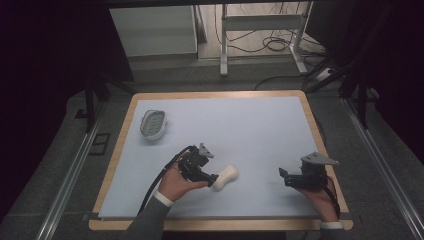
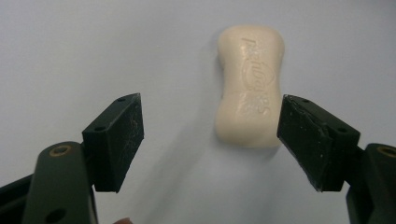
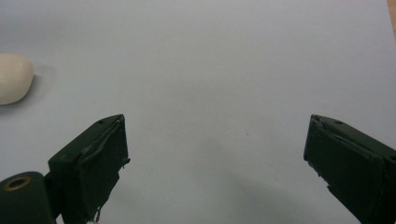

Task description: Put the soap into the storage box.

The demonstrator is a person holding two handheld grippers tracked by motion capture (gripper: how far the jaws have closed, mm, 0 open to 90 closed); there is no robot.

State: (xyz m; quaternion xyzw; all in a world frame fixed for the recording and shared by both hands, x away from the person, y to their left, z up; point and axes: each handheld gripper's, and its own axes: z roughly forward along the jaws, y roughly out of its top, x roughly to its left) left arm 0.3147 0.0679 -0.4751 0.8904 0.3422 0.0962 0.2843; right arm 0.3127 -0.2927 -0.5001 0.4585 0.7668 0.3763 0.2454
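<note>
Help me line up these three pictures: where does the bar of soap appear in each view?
High view: soap low centre, just off the left tool.
Left gripper view: soap upper centre-right, lying ahead of the open jaws.
Right gripper view: soap cut off at the left edge.
Shared landmark: the pale blue mat.

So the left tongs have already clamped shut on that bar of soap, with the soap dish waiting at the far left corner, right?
Not quite. The left tongs are open, not clamped: the left gripper view shows the bar of soap lying on the table just ahead of the spread jaws. The soap dish does sit at the far left.
</note>
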